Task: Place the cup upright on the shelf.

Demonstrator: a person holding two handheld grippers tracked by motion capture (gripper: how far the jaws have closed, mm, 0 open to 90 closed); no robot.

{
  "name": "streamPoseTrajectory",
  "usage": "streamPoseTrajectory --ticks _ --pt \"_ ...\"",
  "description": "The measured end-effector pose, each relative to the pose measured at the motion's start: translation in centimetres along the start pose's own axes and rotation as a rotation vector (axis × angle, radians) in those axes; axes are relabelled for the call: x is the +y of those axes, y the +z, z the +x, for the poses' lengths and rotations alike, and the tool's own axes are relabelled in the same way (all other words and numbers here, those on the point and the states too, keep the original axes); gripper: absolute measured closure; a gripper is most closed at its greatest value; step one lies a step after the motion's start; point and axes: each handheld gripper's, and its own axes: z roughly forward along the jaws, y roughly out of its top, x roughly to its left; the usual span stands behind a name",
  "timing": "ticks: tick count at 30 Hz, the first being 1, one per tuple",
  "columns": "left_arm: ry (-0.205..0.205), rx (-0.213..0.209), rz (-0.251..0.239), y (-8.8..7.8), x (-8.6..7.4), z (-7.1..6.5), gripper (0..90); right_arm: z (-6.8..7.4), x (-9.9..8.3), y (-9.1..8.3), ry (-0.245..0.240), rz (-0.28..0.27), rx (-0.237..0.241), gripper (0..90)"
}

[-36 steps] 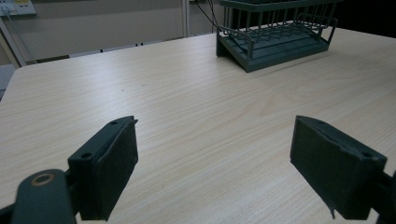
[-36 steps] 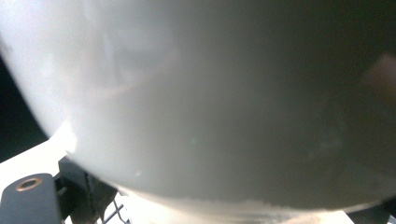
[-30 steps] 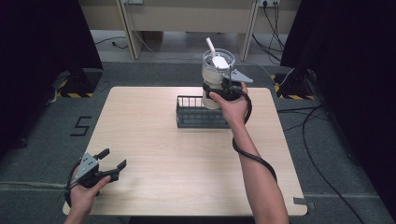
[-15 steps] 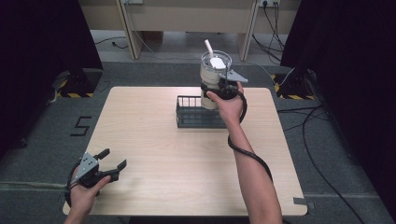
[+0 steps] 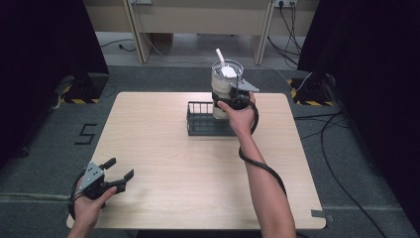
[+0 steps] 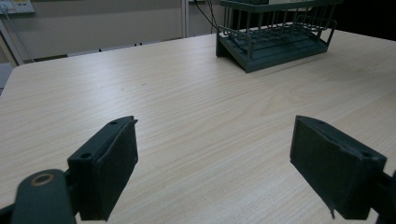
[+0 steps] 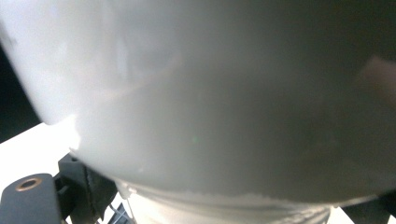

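High view: a wooden table (image 5: pixel 198 163) carries a dark wire rack (image 5: pixel 205 119) at its far side. Over the rack's right end, the right gripper (image 5: pixel 224 101) pinches a whitish, translucent cup (image 5: pixel 224 84) with a straw, held upright. At the near left, the left gripper (image 5: pixel 119 170) rests with jaws spread.

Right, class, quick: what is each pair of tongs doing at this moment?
Left tongs: open, holding nothing, low over the table.
Right tongs: shut on the cup, above the rack.
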Motion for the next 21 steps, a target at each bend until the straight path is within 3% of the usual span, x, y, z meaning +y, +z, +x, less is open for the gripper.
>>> streamPoseTrajectory --ticks 21 --pt "0.003 -0.006 0.002 0.1 0.0 -0.1 14.5 -0.1 -2.9 0.8 0.007 0.033 -0.026 10.3"
